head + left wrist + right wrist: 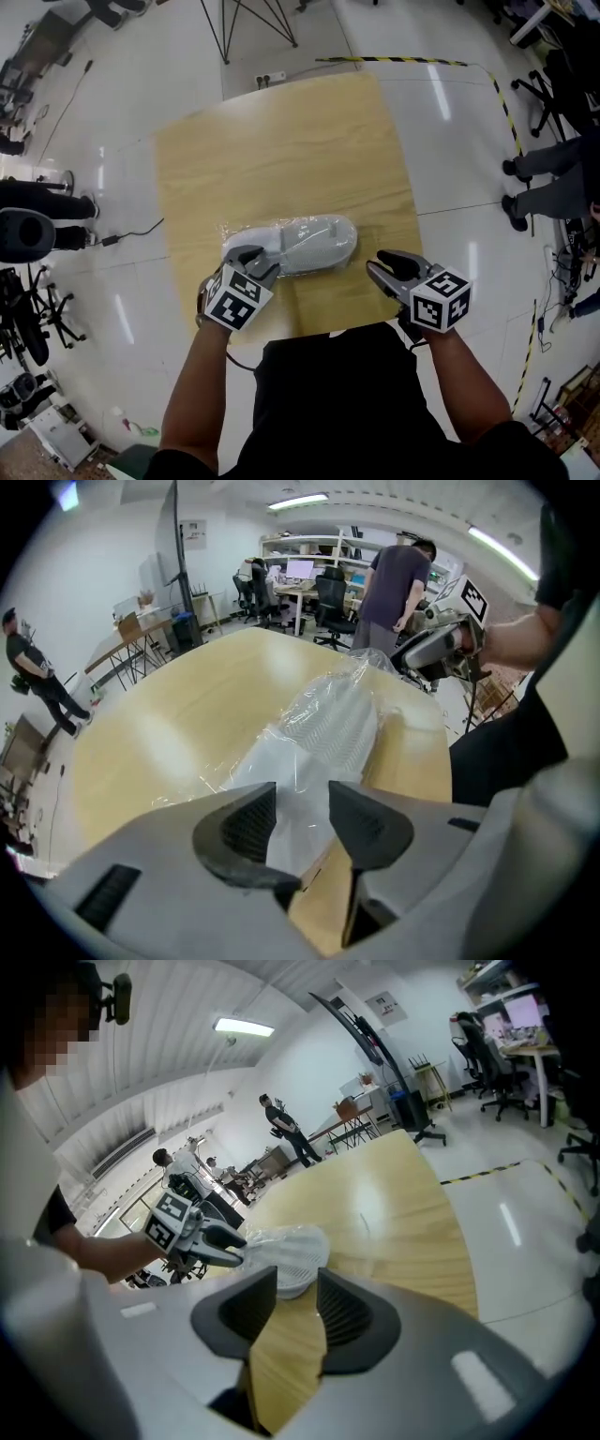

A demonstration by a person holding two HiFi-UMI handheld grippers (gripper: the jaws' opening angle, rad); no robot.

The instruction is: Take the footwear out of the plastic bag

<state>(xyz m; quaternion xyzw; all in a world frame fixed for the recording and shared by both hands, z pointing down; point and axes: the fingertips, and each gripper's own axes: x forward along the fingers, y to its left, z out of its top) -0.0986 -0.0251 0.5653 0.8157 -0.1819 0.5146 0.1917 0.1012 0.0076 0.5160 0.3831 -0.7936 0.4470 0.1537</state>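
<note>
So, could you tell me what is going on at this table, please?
A person holds a gripper in each hand over a wooden table. A white shoe lies there, still inside its clear plastic bag. The left gripper is at the bag's end, jaws open; the right gripper, also open, hangs apart from it.

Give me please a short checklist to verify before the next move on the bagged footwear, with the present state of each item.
1. Left gripper fingers apart: ok.
2. Right gripper fingers apart, nothing between them: ok.
3. White slipper inside the clear plastic bag, lying flat on the wooden table: ok.
4. Left gripper lined up with the bag's end: ok; touching it: cannot tell.
5. Right gripper at the bag: not ok, it is apart from it, over bare table.
6. Bag's opening found: cannot tell.
</note>
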